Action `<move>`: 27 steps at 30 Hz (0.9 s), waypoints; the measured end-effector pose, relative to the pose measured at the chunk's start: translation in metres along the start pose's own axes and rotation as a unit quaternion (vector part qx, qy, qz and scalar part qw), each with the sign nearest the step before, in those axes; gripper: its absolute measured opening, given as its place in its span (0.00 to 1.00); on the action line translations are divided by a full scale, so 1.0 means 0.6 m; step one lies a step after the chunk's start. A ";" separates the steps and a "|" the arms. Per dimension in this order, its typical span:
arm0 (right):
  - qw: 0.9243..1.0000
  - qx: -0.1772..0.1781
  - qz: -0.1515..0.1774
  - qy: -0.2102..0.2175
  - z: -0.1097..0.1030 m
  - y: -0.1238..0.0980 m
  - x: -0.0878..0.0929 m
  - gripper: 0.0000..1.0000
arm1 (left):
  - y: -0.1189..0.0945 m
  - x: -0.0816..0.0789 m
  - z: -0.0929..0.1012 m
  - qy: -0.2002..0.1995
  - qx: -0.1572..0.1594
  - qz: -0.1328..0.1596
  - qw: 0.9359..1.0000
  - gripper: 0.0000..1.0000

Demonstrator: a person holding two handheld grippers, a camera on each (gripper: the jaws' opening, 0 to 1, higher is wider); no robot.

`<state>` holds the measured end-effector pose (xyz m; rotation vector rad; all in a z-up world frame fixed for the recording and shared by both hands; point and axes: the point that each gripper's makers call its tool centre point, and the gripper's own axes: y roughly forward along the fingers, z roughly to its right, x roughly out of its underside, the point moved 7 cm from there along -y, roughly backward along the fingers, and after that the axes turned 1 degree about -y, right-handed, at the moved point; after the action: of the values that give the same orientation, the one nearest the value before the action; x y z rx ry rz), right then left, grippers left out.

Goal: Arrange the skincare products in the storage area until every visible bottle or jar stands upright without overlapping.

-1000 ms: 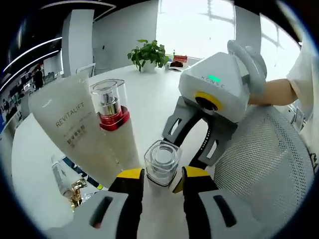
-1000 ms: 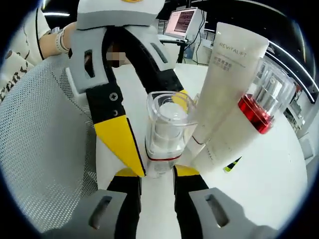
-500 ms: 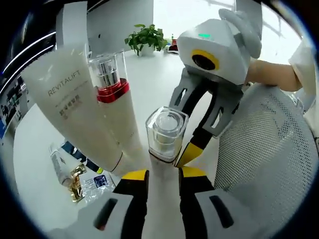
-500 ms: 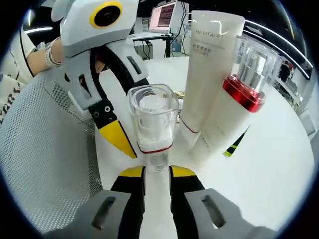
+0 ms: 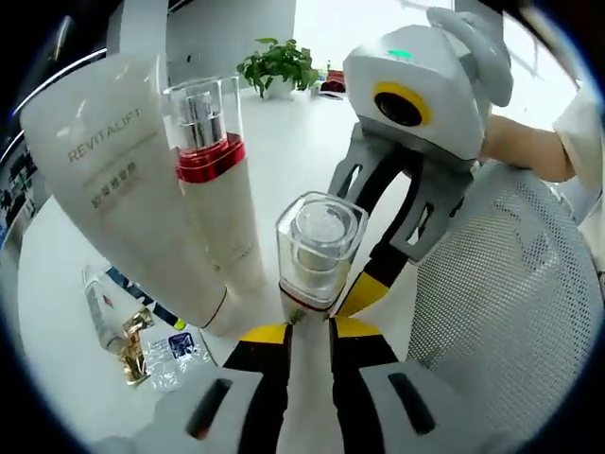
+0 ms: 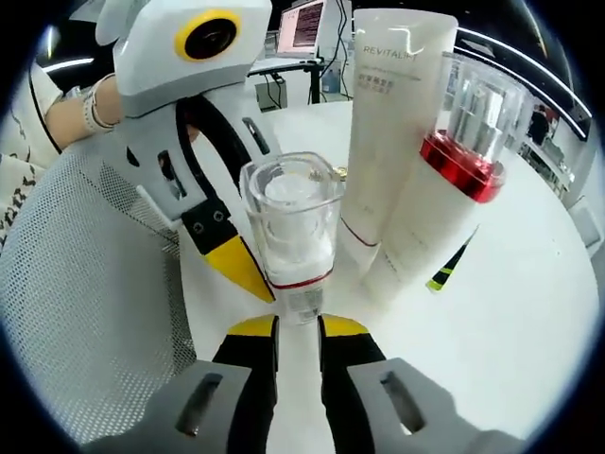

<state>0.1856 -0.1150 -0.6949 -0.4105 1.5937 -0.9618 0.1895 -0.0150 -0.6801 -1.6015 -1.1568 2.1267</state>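
Left gripper (image 5: pixel 309 331) and right gripper (image 6: pixel 297 326) both clamp clear-capped bottle (image 6: pixel 289 235); REVITALIFT tube (image 6: pixel 386 123) at 1 o'clock, red-collared bottle (image 6: pixel 452 180) beside it.

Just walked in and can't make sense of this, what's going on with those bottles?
A person works a hand-held gripper in each hand. Both grippers, left and right, pinch the same clear-capped bottle from opposite sides. Beside it are a white Revitalift tube and a red-collared pump bottle. Small items lie flat on the white table.
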 end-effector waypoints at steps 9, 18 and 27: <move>1.000 0.011 0.000 0.009 0.008 -0.001 0.000 0.15 | 0.008 -0.004 -0.007 -0.007 -0.001 0.000 1.000 0.12; 0.999 0.032 0.004 0.009 0.018 -0.001 -0.003 0.11 | 0.011 -0.009 -0.015 -0.011 -0.014 0.004 1.000 0.12; 0.998 0.062 0.014 0.014 0.031 -0.003 -0.007 0.09 | 0.012 -0.013 -0.021 -0.021 -0.028 0.013 0.999 0.12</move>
<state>0.2038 -0.1201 -0.6907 -0.2886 1.5515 -1.0434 0.2058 -0.0189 -0.6809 -1.6126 -1.2239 2.1722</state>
